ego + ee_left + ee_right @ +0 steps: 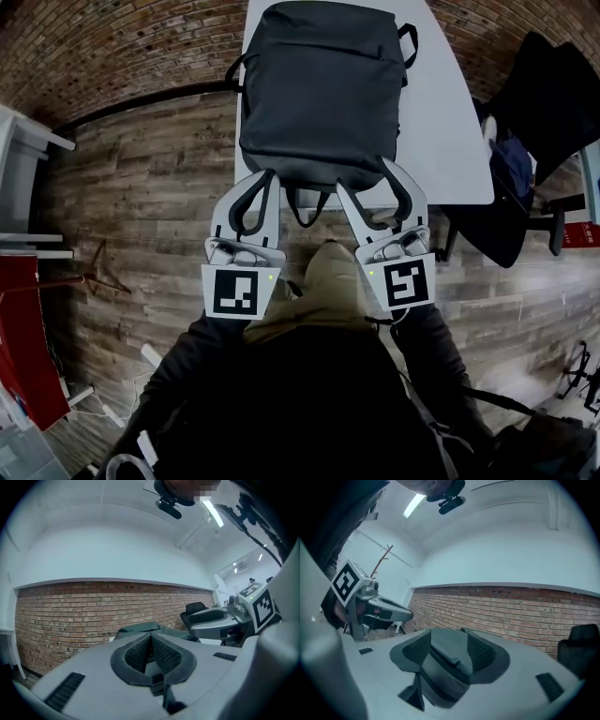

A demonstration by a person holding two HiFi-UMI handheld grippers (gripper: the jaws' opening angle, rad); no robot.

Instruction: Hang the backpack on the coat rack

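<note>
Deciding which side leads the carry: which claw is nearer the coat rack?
Left. The left claw is at the backpack edge on the coat rack's side; the right claw is beyond it, farther away.

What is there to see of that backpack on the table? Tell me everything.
The backpack is dark grey, of smooth fabric, with black straps at its sides. It lies flat on a white table, reaching the near edge, where black strap loops hang off. The open right gripper has a fold of it between its jaws. The shut left gripper sits at one strap loop; whether it pinches that loop is unclear.
</note>
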